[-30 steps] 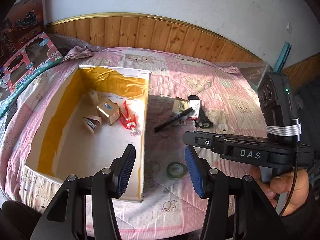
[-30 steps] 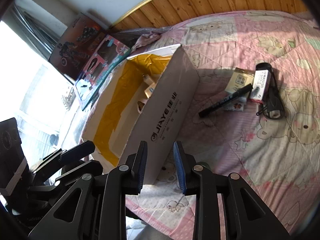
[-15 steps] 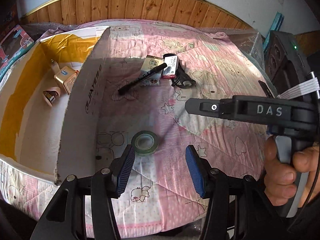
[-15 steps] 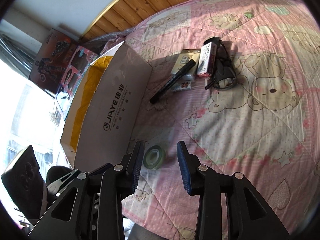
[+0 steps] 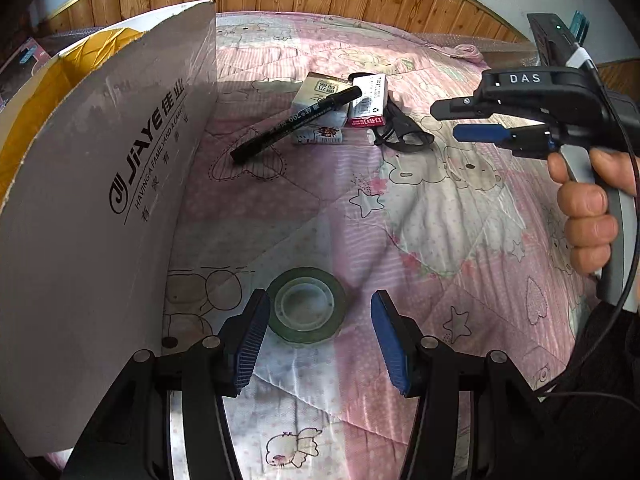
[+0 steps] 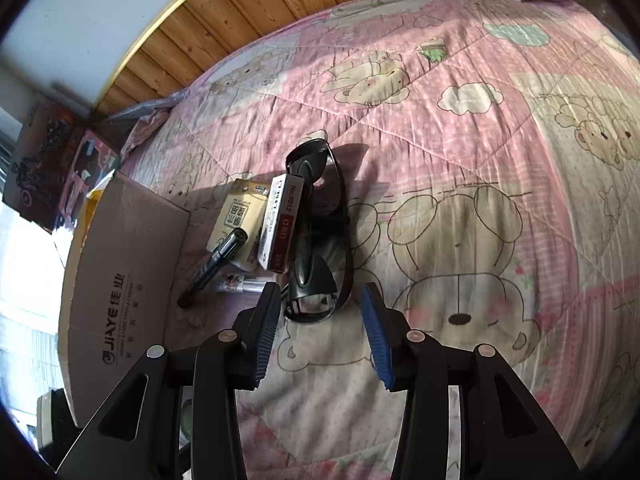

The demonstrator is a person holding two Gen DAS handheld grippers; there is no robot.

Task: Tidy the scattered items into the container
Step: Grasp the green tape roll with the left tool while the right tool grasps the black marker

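Tape roll point(image 5: 307, 307) is lying flat on the pink quilt point(image 5: 440, 220), now sitting just ahead of the left gripper point(image 5: 316, 334), whose blue pads are spread wide with the left pad almost at the roll's edge; half a second ago the roll was farther ahead. Cardboard box point(image 5: 100, 184) is standing just left of it, filling more of the left view than before. The right gripper point(image 6: 320, 330) is also spread and holding nothing, having shifted right from the tape to hover near the sunglasses point(image 6: 316, 248), beside the red-and-white carton point(image 6: 282, 224), beige carton point(image 6: 236, 216) and black marker point(image 6: 212, 268).
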